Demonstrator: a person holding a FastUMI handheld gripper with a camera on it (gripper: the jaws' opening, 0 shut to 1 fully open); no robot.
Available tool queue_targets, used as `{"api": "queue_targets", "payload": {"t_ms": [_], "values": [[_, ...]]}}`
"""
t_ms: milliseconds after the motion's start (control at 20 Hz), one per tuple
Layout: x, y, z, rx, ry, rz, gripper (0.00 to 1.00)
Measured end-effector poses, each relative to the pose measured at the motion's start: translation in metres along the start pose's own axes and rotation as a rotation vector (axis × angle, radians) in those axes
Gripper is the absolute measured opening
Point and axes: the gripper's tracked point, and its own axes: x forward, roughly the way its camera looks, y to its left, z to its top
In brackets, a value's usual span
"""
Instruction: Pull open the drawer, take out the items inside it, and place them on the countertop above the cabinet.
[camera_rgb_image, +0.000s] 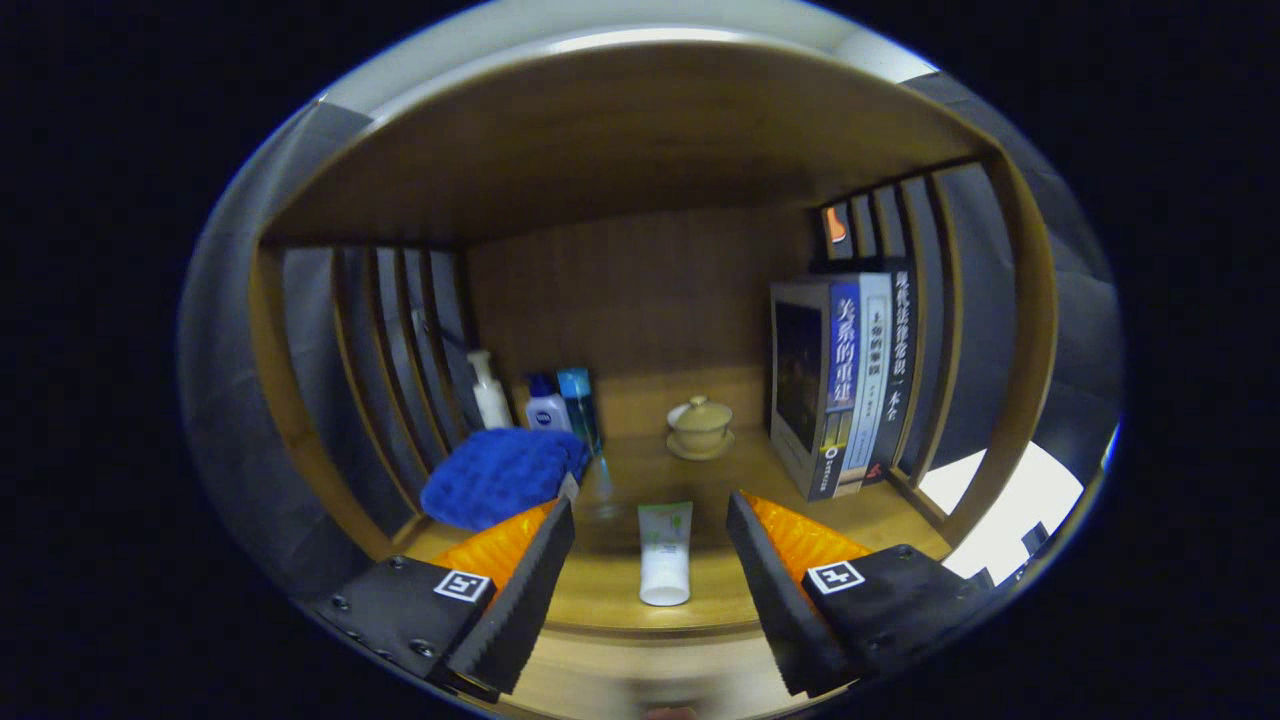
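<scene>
Wooden walls enclose an open shelf niche, with a plain wooden back panel (640, 290), a wooden ceiling overhead and vertical wooden slats (400, 350) forming each side. Its floor is a wooden counter (620, 585) that carries several things.

At the back left corner stands a white pump bottle (489, 390), with a small white bottle with a blue cap (546, 405) just beside it and a slim blue box (579, 405) next to that. In front of these three lies a folded blue towel (500, 475), rumpled and thick, close to the left slats.

Near the middle of the back sits a pale lidded tea bowl on a saucer (700, 428), well apart from the bottles. Against the right slats stand upright books (840, 385), spines facing outward (their printed titles are left unread here).

Close to the front edge of the counter lies a white tube with a pale green end (665, 552), flat on the wood, its white cap pointing toward the camera.

The hand-held gripper (650, 520) hovers at the front of the niche with its fingers spread wide and holding nothing. The tube lies in the gap between the two fingers, touching neither. The left finger's tip overlaps the towel's near corner in the view; whether it touches cannot be told. The right finger sits between the tube and the books, apart from both.
</scene>
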Motion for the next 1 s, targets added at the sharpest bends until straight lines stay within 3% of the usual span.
{"api": "queue_targets", "payload": {"t_ms": [350,650,850,1000], "values": [[-0.095,0.028,0.025,-0.165,-0.173,0.02,0.97],[-0.157,0.06,-0.037,-0.177,-0.262,0.063,0.97],[-0.18,0.058,-0.076,-0.247,-0.275,0.019,0.97],[-0.194,0.068,-0.11,-0.225,-0.268,0.044,0.97]]}}
